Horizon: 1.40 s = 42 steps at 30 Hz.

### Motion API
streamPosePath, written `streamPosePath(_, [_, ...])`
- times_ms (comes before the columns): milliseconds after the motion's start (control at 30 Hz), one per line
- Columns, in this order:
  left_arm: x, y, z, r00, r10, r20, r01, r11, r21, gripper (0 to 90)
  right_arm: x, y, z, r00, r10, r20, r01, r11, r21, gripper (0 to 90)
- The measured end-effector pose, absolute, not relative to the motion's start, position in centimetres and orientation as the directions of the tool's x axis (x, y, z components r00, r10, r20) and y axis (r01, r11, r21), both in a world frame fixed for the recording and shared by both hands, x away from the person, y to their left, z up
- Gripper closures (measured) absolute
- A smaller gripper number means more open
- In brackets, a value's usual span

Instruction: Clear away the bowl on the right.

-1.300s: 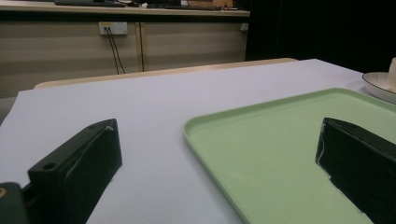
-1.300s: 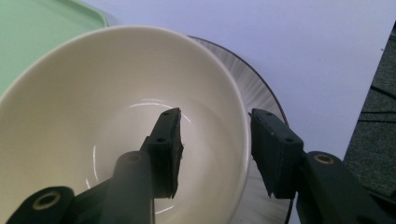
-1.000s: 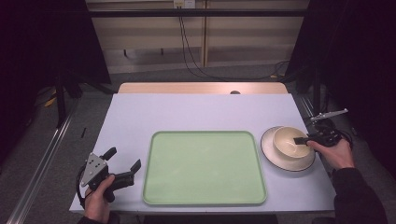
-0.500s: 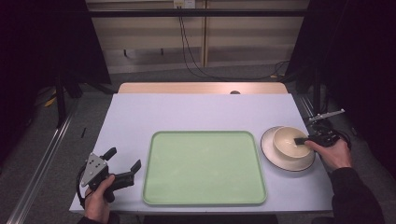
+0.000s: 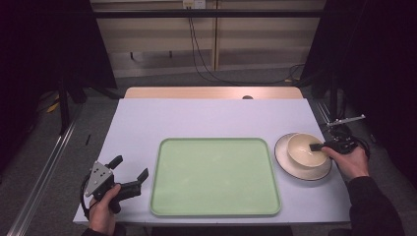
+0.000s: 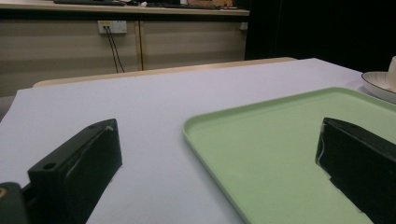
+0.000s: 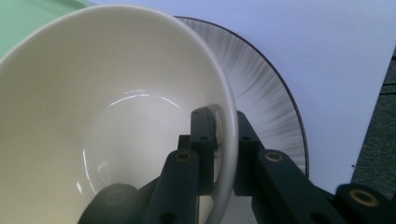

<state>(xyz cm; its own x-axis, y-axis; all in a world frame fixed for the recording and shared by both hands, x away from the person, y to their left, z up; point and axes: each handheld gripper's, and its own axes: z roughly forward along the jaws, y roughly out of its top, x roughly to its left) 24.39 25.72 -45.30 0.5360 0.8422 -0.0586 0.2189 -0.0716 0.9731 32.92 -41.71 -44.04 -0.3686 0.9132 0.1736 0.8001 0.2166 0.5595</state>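
Note:
A cream bowl (image 5: 305,149) stands on a white plate (image 5: 302,169) with a dark rim at the table's right edge. My right gripper (image 5: 314,146) comes in from the right, and its jaws have just been closing on the bowl's near wall. In the right gripper view one finger is inside the bowl (image 7: 93,116) and the other outside, both pressing the rim above the plate (image 7: 266,79), so the right gripper (image 7: 223,116) is shut on it. A pale green tray (image 5: 215,174) lies mid-table with nothing on it. My left gripper (image 5: 131,166) rests open on the table left of the tray.
The lavender table (image 5: 211,118) has bare room behind the tray and at its left. In the left gripper view the jaws of my left gripper (image 6: 219,135) frame the tray's corner (image 6: 280,140), with the plate (image 6: 378,84) far right. Cables hang behind the table.
The right gripper's jaws have closed onto the bowl's rim. Neither hand has shifted, and the bowl, plate and tray stay where they were.

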Motion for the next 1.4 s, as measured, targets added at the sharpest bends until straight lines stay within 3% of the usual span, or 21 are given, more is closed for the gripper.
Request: streamPosePath(1400, [24.4,25.8,-45.3,0.533,0.844,-0.060,0.216,-0.067,0.974,0.4,32.4,-41.7,-42.7,-0.399,0.880,0.257,0.764,0.163,0.624,84.2])
